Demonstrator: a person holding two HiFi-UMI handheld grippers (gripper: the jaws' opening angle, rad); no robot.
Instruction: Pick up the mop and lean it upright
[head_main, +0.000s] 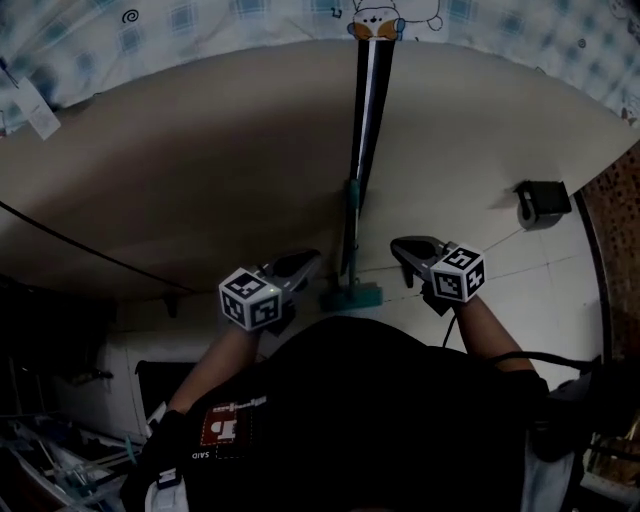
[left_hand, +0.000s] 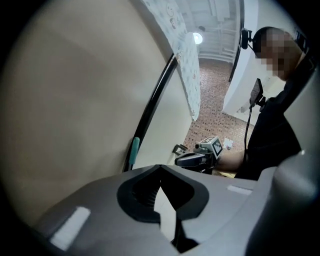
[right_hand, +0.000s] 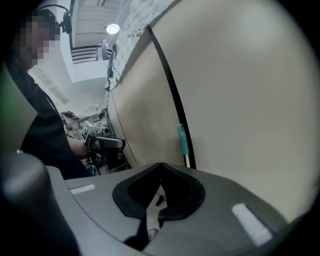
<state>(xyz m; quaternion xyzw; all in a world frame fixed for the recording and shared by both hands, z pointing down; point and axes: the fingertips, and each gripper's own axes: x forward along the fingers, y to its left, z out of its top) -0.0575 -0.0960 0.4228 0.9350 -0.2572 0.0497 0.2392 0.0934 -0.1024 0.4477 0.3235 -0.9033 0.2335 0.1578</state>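
leaning upright against the wall (head_main: 200, 160), teal head at the edge of the floor (head_main: 545, 280): mop (head_main: 366, 130). flanking its handle without touching, both pinched narrow on nothing: left tool (head_main: 308, 260), right tool (head_main: 400, 246).

Left tongs (head_main: 302, 261) and right tongs (head_main: 403, 246) as I hold them: both closed, empty, tips angled toward each other.
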